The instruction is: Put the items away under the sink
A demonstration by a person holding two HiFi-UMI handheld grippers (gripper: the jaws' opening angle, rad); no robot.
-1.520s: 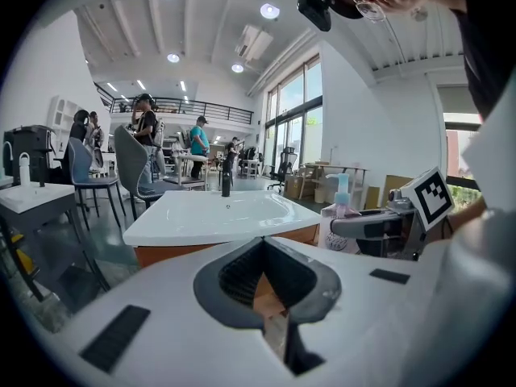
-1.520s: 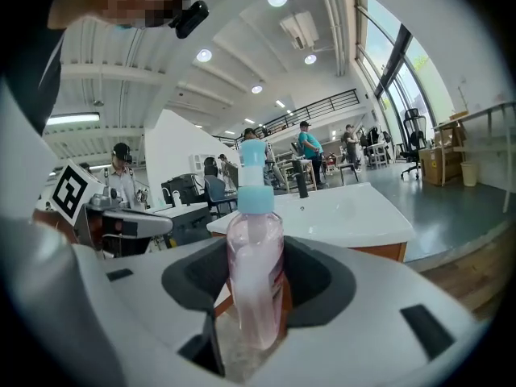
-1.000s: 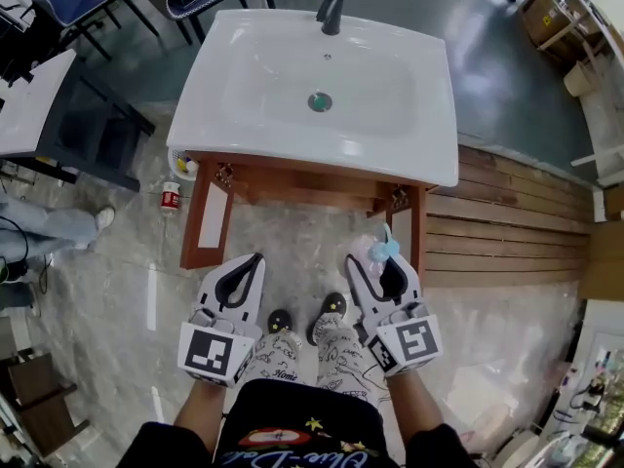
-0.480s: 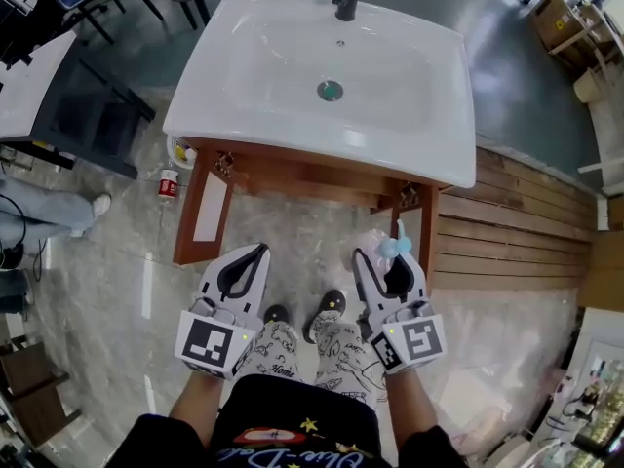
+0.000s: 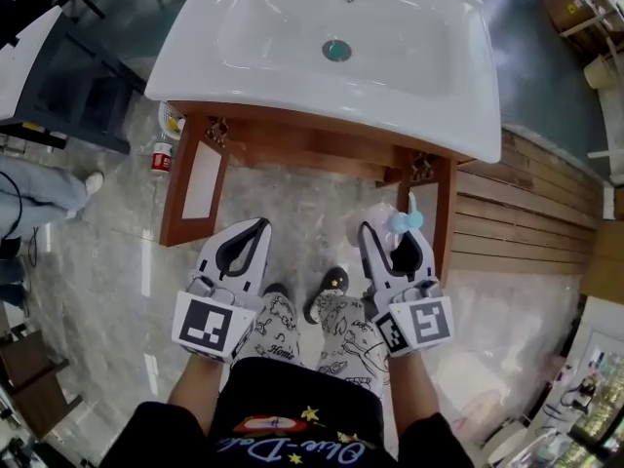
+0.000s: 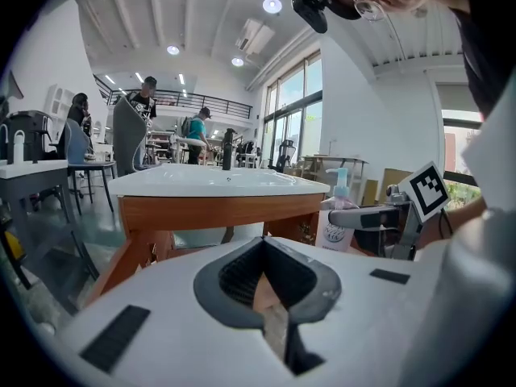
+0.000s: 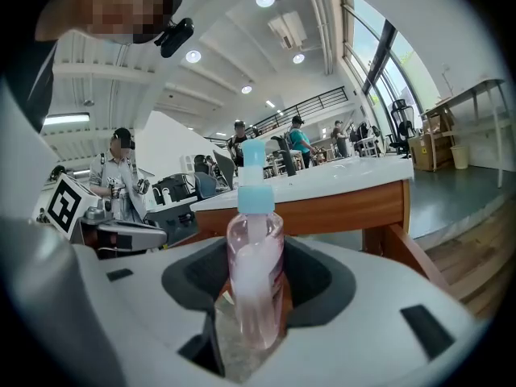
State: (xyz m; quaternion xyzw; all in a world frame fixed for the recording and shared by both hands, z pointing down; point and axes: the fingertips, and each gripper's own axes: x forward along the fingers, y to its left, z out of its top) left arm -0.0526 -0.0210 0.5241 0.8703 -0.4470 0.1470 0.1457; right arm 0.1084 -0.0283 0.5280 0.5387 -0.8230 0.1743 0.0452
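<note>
- The right gripper (image 5: 392,234) fingers pinch a pink bottle (image 7: 256,272) with a blue pump
- The left gripper (image 5: 259,226) fingers are pressed together, empty
- Both are in front of the sink (image 5: 292,37)

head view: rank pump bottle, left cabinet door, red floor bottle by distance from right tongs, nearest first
1. pump bottle: held in the right tongs
2. left cabinet door: across, to the left
3. red floor bottle: farther left, past that door
</note>
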